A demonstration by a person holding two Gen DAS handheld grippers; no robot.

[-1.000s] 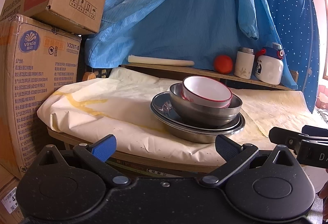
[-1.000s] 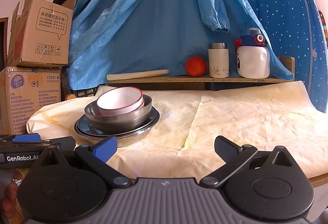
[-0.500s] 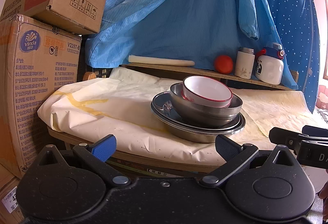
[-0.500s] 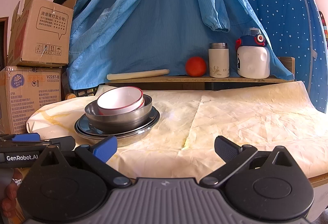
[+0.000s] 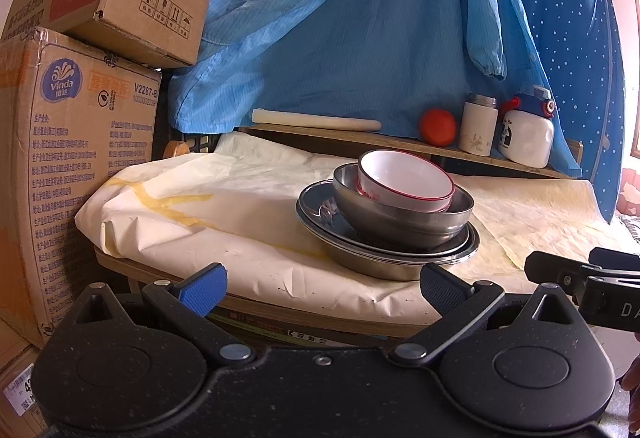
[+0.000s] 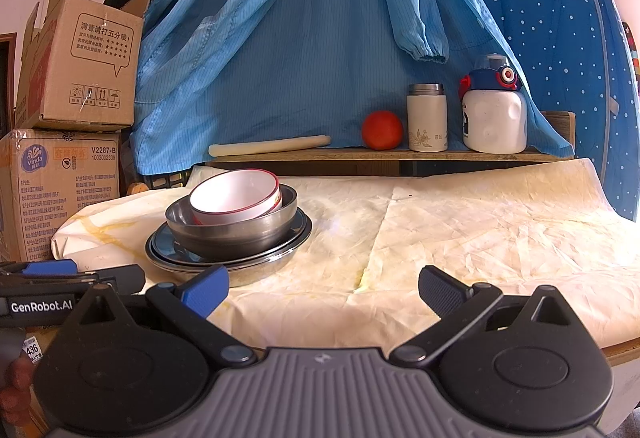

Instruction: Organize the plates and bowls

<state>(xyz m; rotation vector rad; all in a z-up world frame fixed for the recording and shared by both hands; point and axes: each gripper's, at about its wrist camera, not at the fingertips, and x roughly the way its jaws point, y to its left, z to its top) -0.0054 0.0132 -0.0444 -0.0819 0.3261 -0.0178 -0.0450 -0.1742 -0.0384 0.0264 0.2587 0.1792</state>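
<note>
White bowl [image 5: 406,179], red rim, sat tilted inside steel bowl [image 5: 400,215]; steel bowl sat on stacked steel plates [image 5: 386,252]. Stack stood on paper-covered table [image 6: 480,234], left part, near front edge. Right wrist view alone showed table's bare right half; left wrist view alone showed table's left edge against cardboard box [image 5: 76,157]. Left gripper [image 5: 322,288] low before table edge, fingers spread, empty. Right gripper [image 6: 322,288] likewise spread, empty, just beside left.

"Vinda" and "V2287-B" on lower carton [image 6: 60,193]; "GenRobot.AI" on left gripper [image 6: 42,306]; "436" sticker [image 6: 31,349] beneath.
</note>
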